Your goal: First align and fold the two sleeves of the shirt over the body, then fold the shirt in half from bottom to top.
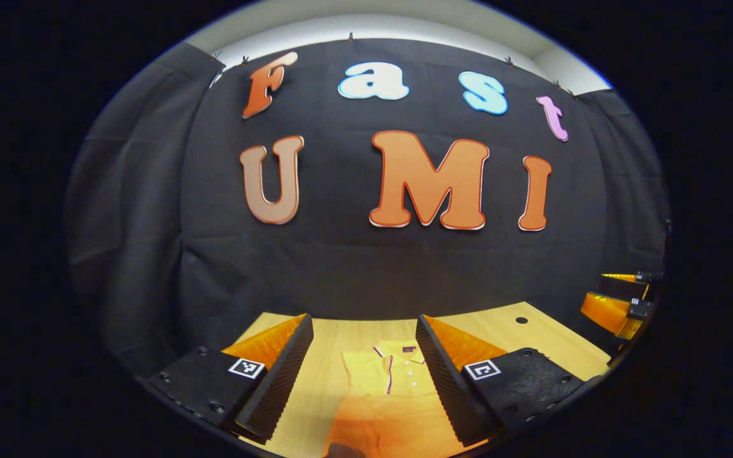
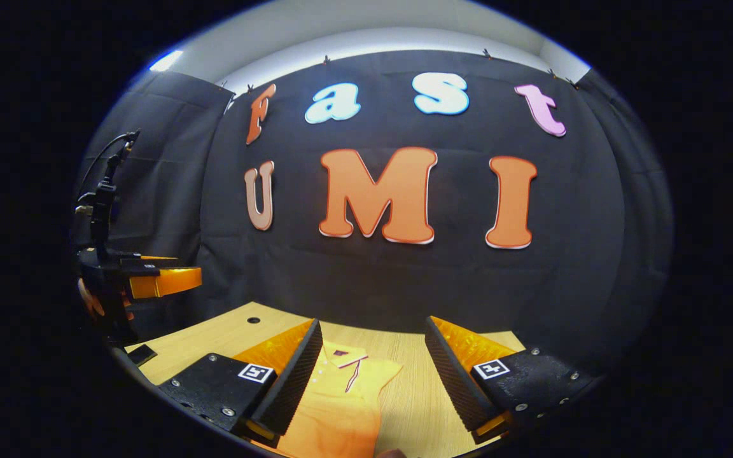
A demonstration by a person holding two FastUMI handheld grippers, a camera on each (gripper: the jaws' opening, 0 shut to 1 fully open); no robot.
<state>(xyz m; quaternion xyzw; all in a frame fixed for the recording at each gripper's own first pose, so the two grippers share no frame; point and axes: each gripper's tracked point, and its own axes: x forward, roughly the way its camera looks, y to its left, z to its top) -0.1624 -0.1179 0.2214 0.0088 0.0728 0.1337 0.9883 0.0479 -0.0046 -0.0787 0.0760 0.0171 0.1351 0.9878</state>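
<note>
Below, shirt (image 1: 387, 381) flat on table (image 1: 328, 381) (both tools agape).

Both cameras sit above the near edge of the wooden table (image 1: 341, 331), facing the black cloth wall. Left gripper view and right gripper view share the yellow shirt (image 1: 385, 375) and tabletop.

light: dim booth, bright strip along ceiling (image 2: 341, 38) | glare: none | focus: sharp centre | edges: strong fisheye bending, darkened rim
</note>
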